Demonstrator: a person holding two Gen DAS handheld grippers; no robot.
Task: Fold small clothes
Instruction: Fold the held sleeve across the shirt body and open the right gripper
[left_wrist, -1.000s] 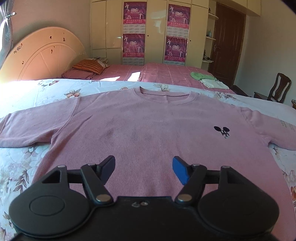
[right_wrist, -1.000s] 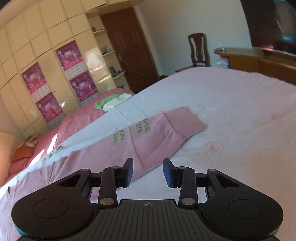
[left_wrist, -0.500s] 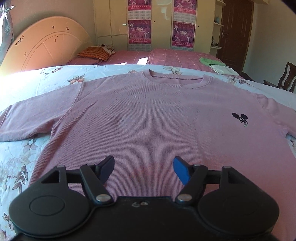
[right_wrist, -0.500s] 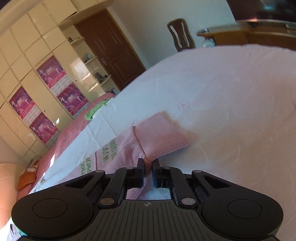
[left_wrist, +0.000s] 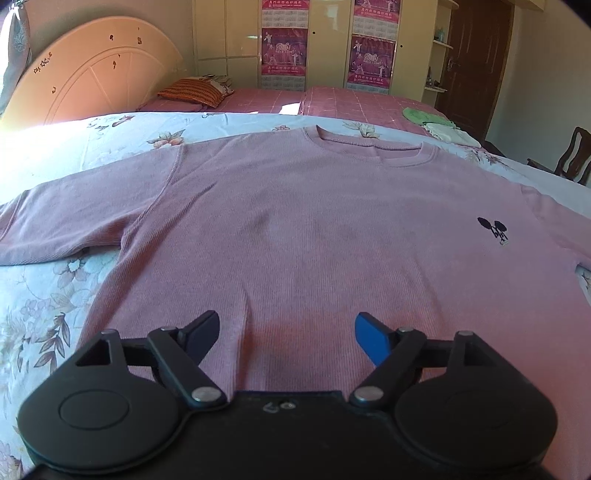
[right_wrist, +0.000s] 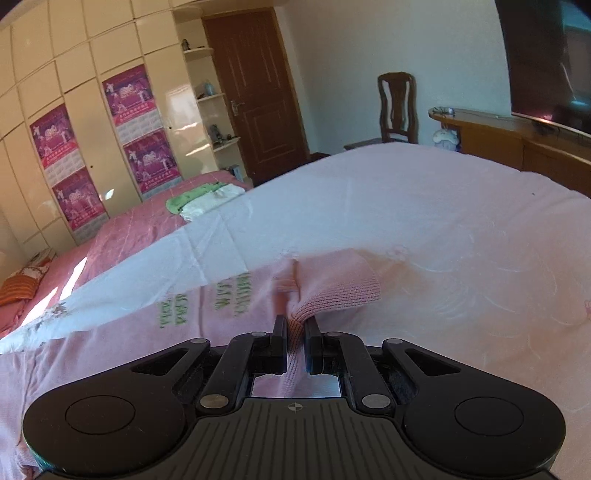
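Bed (left_wrist: 44, 295): floral cover, bearing the whole work. Sweater (left_wrist: 314, 229): pink ribbed knit, spread flat and face up across the cover, collar toward the far side, one sleeve running out to the left of the left-wrist view, a small dark emblem on the chest. In the right-wrist view the other sleeve (right_wrist: 229, 306) lies along the bed with green lettering on it. Cuff (right_wrist: 343, 291): its edge is raised off the cover.

Left gripper (left_wrist: 284, 332): above the lower body of the sweater, jaws spread wide and just been opening, nothing between them; whether the tips touch the knit cannot be told. Right gripper (right_wrist: 294, 345): jaws nearly together, pinching the cuff's ribbed edge.

Handling, as judged: the knit is light, soft and limp, will sag and drag rather than hold a line, and is not fragile. Good holds are firm edges: cuff, hem, shoulder seam, collar.

Hidden: the hem lies behind the left gripper's body; the left sleeve's end runs out of frame; the lettering is blurred and unreadable.
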